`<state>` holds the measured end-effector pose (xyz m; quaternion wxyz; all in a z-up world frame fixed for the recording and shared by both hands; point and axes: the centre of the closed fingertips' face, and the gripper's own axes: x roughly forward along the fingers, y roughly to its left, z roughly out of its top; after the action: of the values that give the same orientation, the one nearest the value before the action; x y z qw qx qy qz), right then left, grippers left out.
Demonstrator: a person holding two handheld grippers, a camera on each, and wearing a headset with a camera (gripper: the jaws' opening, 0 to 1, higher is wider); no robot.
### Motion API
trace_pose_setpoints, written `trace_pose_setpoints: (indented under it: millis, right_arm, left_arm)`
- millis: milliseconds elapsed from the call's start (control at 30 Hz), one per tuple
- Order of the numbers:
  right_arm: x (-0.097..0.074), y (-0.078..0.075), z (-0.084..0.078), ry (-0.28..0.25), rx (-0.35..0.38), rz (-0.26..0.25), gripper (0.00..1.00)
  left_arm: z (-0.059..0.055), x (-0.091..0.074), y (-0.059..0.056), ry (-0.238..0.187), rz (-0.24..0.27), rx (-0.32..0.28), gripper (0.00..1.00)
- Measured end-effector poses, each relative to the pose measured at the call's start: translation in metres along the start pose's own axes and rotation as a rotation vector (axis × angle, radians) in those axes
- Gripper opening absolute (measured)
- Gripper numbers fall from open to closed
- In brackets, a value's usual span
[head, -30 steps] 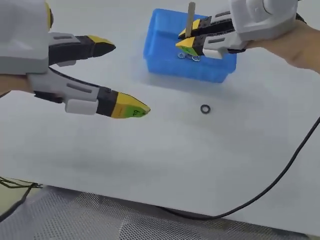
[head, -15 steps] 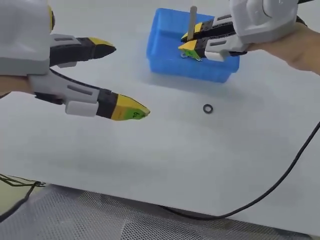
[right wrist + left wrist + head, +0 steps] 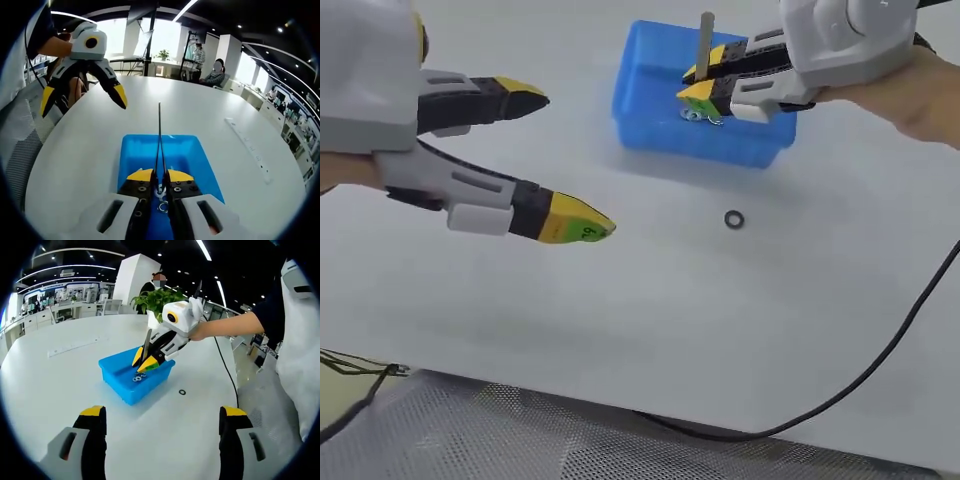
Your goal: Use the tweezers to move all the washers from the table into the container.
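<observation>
A blue container (image 3: 650,125) stands at the far side of the white table (image 3: 650,310). My right gripper (image 3: 698,82) hovers over it, shut on thin grey tweezers (image 3: 706,38) that stick out past its jaws (image 3: 159,132). A few small washers (image 3: 696,117) lie inside the container, just under the jaws (image 3: 162,205). One dark washer (image 3: 734,219) lies on the table in front of the container (image 3: 182,392). My left gripper (image 3: 575,163) hangs open to the left, holding nothing, well clear of both.
A black cable (image 3: 885,345) runs across the table's right side and off the near edge. Grey mesh (image 3: 520,445) lies below that edge. People and a potted plant (image 3: 155,297) are in the far background.
Hardly anything has changed. The right gripper stays over the container with the tweezers, the left gripper stays open at the left, and the lone washer has not moved.
</observation>
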<state>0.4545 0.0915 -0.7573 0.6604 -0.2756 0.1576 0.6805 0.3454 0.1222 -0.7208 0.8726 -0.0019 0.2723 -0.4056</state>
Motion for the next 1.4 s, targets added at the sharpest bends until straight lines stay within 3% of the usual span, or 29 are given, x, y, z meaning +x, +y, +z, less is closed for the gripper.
trace_pose_setpoints:
  millis: [233,500,700,1133,1333,1400]
  right_arm:
    - [-0.004,-0.003,0.002,-0.005,0.000,-0.003,0.09]
    - [-0.005,-0.004,0.003,-0.010,0.003,-0.005,0.09]
    - [-0.009,-0.005,0.005,-0.014,0.001,-0.007,0.09]
    - [-0.011,0.002,0.012,-0.034,-0.006,0.005,0.09]
    - [-0.014,0.004,0.014,-0.038,-0.007,0.004,0.09]
    - [-0.015,0.004,0.015,-0.043,-0.006,0.005,0.09]
  left_arm:
    - [0.011,0.006,0.011,-0.002,0.007,0.032,0.99]
    - [0.047,0.017,0.022,-0.051,0.000,0.085,0.97]
    - [0.065,0.034,0.031,-0.066,-0.019,0.100,0.88]
    - [0.100,0.066,0.023,-0.099,-0.065,0.206,0.51]
    - [0.106,0.073,0.022,-0.106,-0.095,0.206,0.38]
    - [0.107,0.073,0.020,-0.106,-0.108,0.218,0.28]
